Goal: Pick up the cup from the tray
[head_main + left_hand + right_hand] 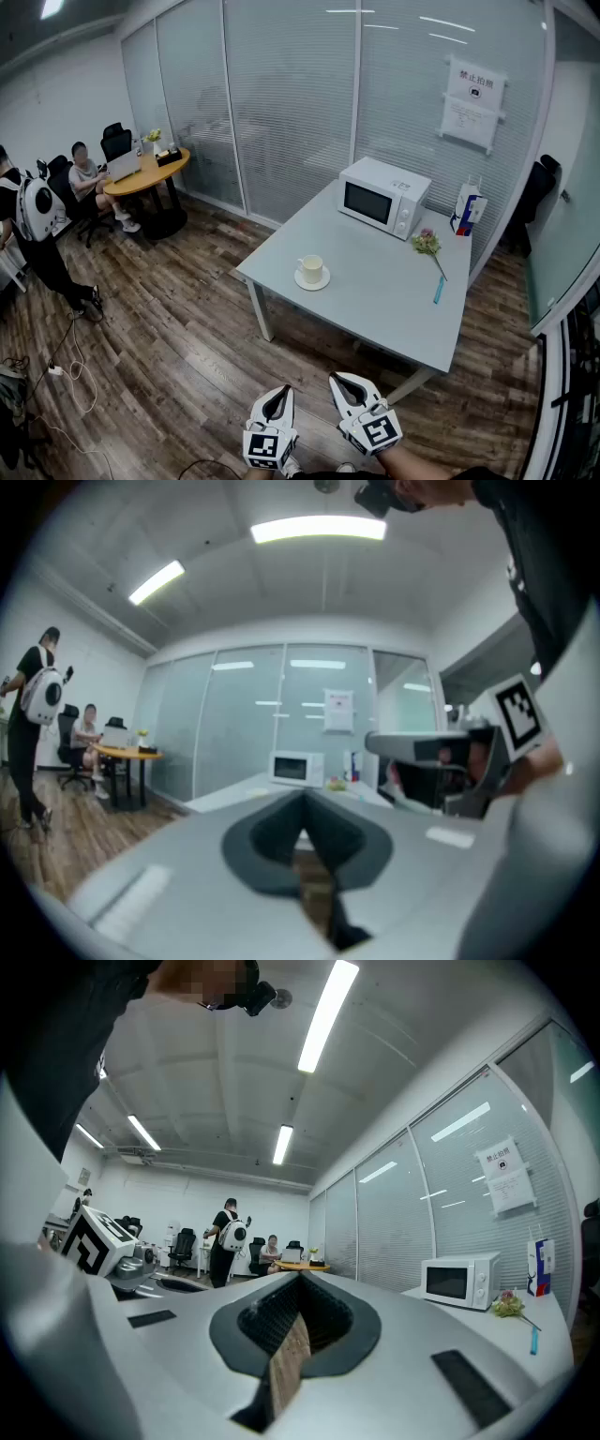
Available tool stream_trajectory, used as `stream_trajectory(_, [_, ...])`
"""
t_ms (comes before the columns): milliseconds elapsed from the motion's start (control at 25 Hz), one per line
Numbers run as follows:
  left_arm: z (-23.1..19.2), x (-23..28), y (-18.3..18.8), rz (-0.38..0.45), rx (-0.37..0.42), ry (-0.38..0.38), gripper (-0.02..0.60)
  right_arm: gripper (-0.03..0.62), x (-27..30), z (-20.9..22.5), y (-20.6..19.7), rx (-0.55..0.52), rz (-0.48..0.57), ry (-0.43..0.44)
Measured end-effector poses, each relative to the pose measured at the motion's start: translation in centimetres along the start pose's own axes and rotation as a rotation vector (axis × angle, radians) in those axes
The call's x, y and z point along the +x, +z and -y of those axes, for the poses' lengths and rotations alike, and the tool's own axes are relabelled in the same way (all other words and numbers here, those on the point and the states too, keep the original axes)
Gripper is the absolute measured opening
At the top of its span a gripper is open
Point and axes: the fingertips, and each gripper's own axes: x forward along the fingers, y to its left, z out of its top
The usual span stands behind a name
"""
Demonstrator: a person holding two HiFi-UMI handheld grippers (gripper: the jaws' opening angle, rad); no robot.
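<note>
Left gripper (277, 394) and right gripper (343, 384), both closed and empty, hang far from the cream ceramic cup (311, 268); arriving unopened could topple it.

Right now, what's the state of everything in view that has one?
Left gripper: shut, empty.
Right gripper: shut, empty.
Cup: upright on its saucer, not gripped.
Microwave: door closed.
Carton: upright.
Flowers: lying flat on the table.
</note>
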Motion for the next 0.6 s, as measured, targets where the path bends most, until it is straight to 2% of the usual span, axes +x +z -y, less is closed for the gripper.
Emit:
stream_trajectory(200, [0.9, 0.3, 0.5, 0.006, 0.02, 0.006, 0.003, -0.011, -0.8, 1.1, 0.3, -0.035, -0.008, 0.005])
stream_trajectory(600, [0.4, -0.1, 1.1, 0.016, 0.028, 0.027, 0.003, -0.011, -0.5, 0.7, 1.4, -0.031, 0.007, 0.014])
